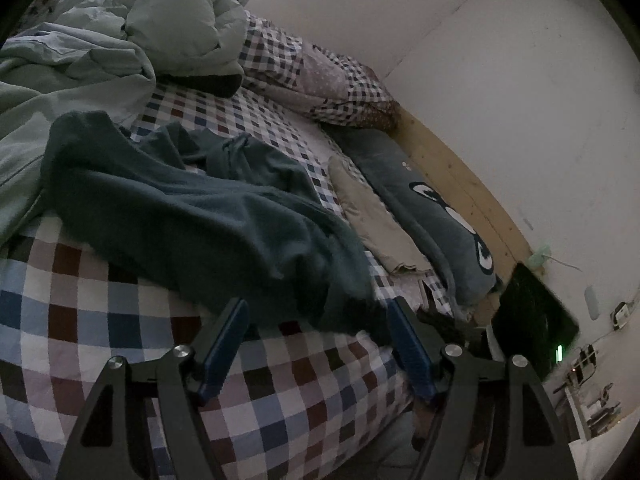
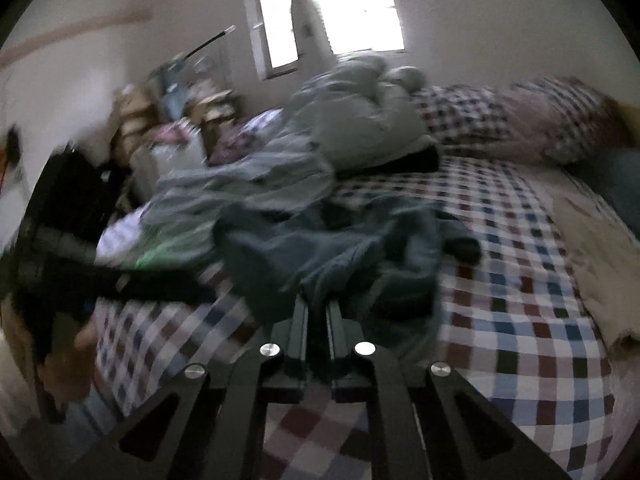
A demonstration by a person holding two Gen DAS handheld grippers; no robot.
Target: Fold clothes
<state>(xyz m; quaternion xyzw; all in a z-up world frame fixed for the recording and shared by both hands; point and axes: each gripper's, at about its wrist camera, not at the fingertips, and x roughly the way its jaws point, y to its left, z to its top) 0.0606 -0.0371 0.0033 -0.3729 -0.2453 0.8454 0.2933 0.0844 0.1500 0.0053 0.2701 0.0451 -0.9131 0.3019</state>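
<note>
A dark teal garment [image 1: 192, 216] lies crumpled on the checked bedsheet [image 1: 100, 320]. My left gripper [image 1: 318, 312] is open, its blue-padded fingers [image 1: 228, 332] spread at the garment's near hem, holding nothing. In the right wrist view the same garment [image 2: 344, 248] lies bunched in the middle of the bed. My right gripper [image 2: 318, 300] is shut on a fold of its near edge. This view is blurred by motion.
A pale green duvet [image 1: 120, 40] is heaped at the back left. Checked pillows [image 1: 320, 76], a beige folded cloth [image 1: 372, 216] and a long teal cushion [image 1: 432, 216] lie along the wooden bed rail [image 1: 460, 184]. The left gripper's body [image 2: 60, 248] shows at left. Cluttered shelves [image 2: 172, 120] stand beyond.
</note>
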